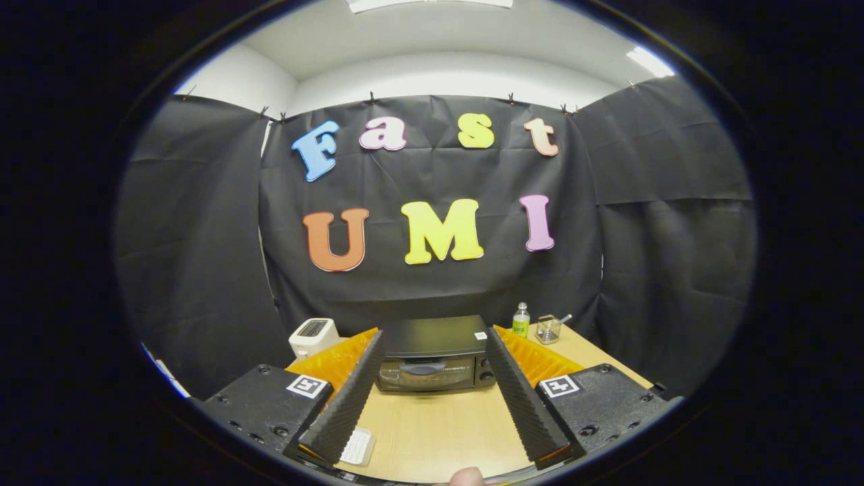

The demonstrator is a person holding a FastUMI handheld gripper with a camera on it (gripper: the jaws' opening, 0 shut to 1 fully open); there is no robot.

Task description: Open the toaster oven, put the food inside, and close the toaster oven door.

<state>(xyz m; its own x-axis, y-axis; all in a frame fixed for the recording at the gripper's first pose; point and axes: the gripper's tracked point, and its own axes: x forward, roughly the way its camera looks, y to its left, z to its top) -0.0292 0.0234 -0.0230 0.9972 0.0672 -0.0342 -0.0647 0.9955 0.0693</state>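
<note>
My tool [435, 391] stands open, fingers spread wide with nothing between them but bare tabletop [439, 425]. The toaster oven [433, 356] sits in the lower centre of the frame, just beyond the fingertips, door shut. Through the dark glass I cannot tell what is inside. Its side walls are hidden behind my two fingers. At the bottom edge, a fingertip [466, 476] shows, mostly cut off. A white flat object [358, 447] lies partly hidden under the left finger; I cannot make out what it is. Left of the oven stands a white toaster [313, 336]. To its right are a small green bottle [520, 320] and a wire basket [548, 329] holding something thin, too small to identify.
</note>
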